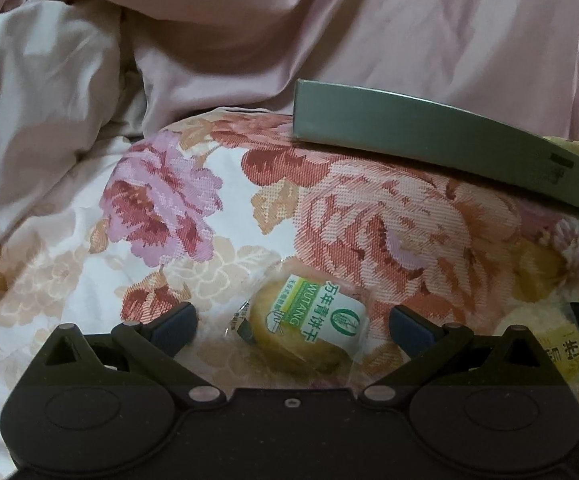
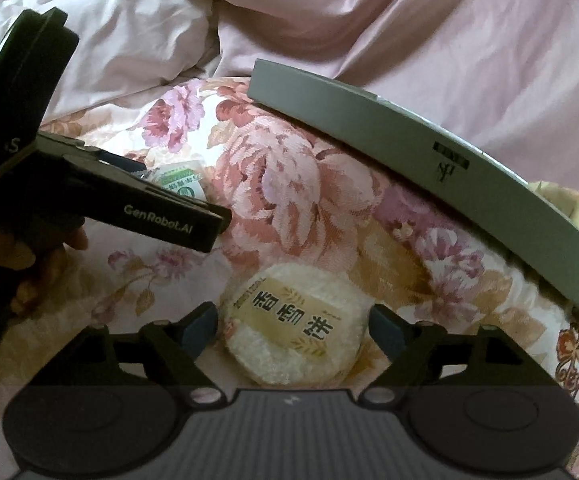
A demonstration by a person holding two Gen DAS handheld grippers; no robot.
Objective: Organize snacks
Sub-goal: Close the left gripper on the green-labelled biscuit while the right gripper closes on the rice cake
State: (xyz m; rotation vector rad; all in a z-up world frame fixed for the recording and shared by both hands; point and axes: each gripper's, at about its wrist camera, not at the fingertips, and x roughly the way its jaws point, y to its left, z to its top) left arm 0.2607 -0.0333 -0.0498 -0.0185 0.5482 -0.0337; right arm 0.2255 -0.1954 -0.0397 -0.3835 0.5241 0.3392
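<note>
On a floral bedspread [image 1: 369, 220], a grey box [image 2: 409, 156] is lying beyond both grippers. The left gripper [image 1: 293, 326] is gaping around a green-labelled biscuit [image 1: 309, 328]; the right gripper [image 2: 291, 326] is gaping around a rice cracker [image 2: 295, 328].

Both views were dim, lit by soft indoor light with a warm pinkish cast. The floral bedcover [image 1: 329, 208] was brightest mid-frame and fell into shadow toward the lower edge, where the dark bodies of the tongs lost detail. Fisheye distortion bowed the straight grey box [image 2: 429, 148] into an arc, and the corners vignetted to black. Fine detail was slightly soft and grainy. The pink satin sheet [image 2: 449, 40] showed a faint sheen.
</note>
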